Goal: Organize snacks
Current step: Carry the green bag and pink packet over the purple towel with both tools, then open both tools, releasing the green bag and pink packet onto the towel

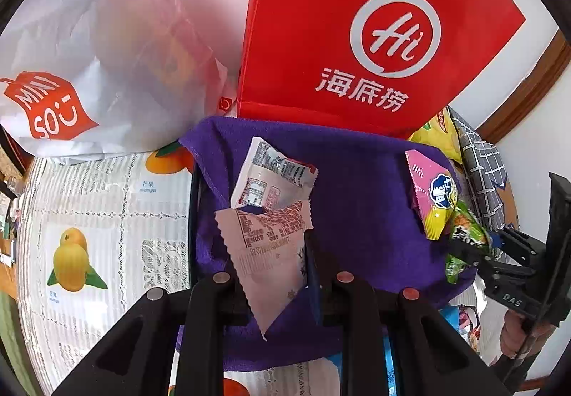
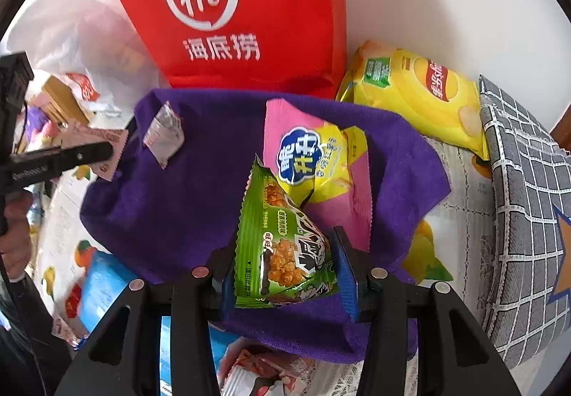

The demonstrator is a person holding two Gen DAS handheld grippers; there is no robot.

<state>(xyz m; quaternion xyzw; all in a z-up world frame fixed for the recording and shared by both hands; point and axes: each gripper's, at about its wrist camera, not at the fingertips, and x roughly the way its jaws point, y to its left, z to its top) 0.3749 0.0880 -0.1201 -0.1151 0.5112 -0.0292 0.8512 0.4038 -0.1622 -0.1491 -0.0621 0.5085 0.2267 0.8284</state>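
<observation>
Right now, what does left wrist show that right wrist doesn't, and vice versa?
Left wrist only: the MINISO logo on the white bag, and the printed back of the white packet clamped in the left gripper.

Right wrist only: the whole yellow chip bag, of which left wrist catches just a sliver, and the blue box off the cloth's near-left corner.

Both: red Hi bag, purple cloth, pink-yellow packet lying on it, second white packet, and the green packet held in the right gripper.

Purple towel (image 2: 171,217), green snack packet (image 2: 282,246), red bag (image 2: 285,3), possibly grey checked cushion (image 2: 528,217)
</observation>
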